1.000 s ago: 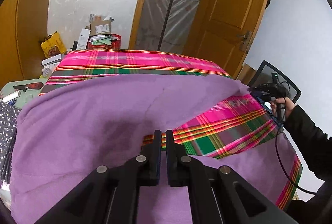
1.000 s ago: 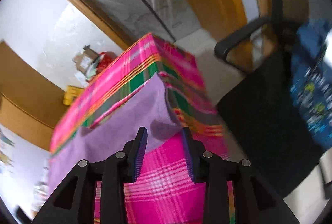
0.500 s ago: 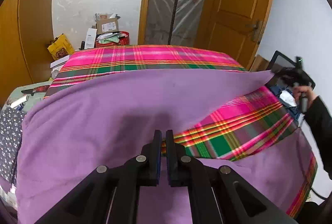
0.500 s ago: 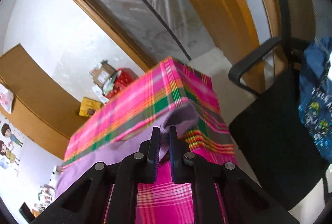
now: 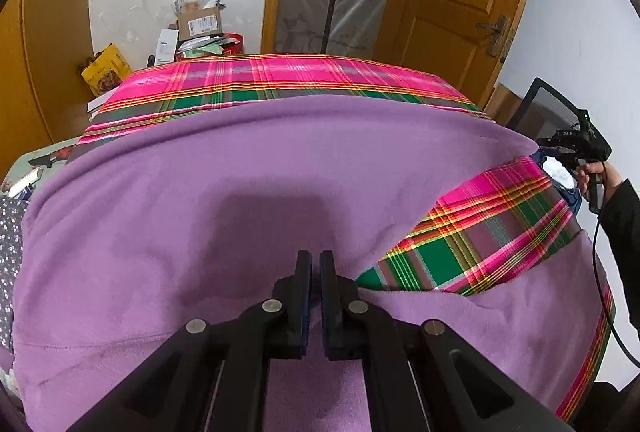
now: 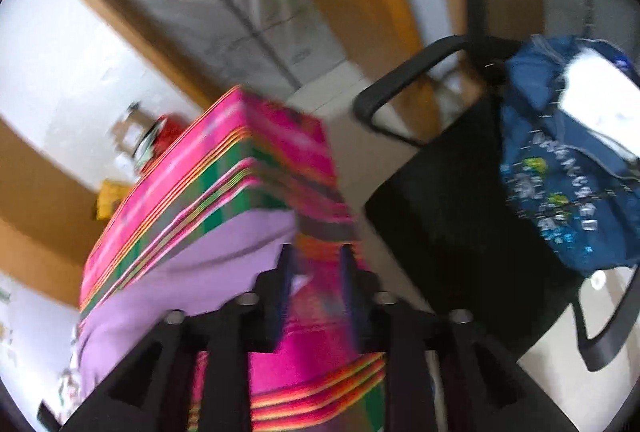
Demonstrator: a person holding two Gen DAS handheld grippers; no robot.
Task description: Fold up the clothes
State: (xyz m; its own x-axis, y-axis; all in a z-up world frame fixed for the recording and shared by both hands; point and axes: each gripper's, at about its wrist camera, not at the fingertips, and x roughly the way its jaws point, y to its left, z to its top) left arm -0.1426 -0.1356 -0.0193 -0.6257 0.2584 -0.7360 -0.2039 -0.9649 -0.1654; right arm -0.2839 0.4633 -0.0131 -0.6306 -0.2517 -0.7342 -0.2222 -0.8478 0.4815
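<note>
A large purple fleece cloth [image 5: 240, 172] lies over a table covered in pink and green plaid [image 5: 280, 76]. Its near edge is folded back, and a strip of plaid shows at the right. My left gripper [image 5: 315, 256] is shut on the purple cloth at that folded edge. In the right wrist view, which is blurred, my right gripper [image 6: 318, 252] is open just right of the purple cloth's corner [image 6: 208, 256], with only plaid [image 6: 240, 152] between its fingers. The left wrist view shows the right gripper [image 5: 576, 148] in a person's hand [image 5: 596, 172] beyond the table's right edge.
A black office chair [image 6: 460, 192] with a blue garment [image 6: 568, 160] draped on it stands close to the table's right side. Behind the table are a wooden door [image 5: 460, 12] and piled boxes [image 5: 196, 28]. Floral fabric [image 5: 10, 232] lies at the far left.
The right gripper was shut on the purple corner half a second ago and has now opened and let it go. The purple fold has moved further over the table, with the left gripper still shut.
</note>
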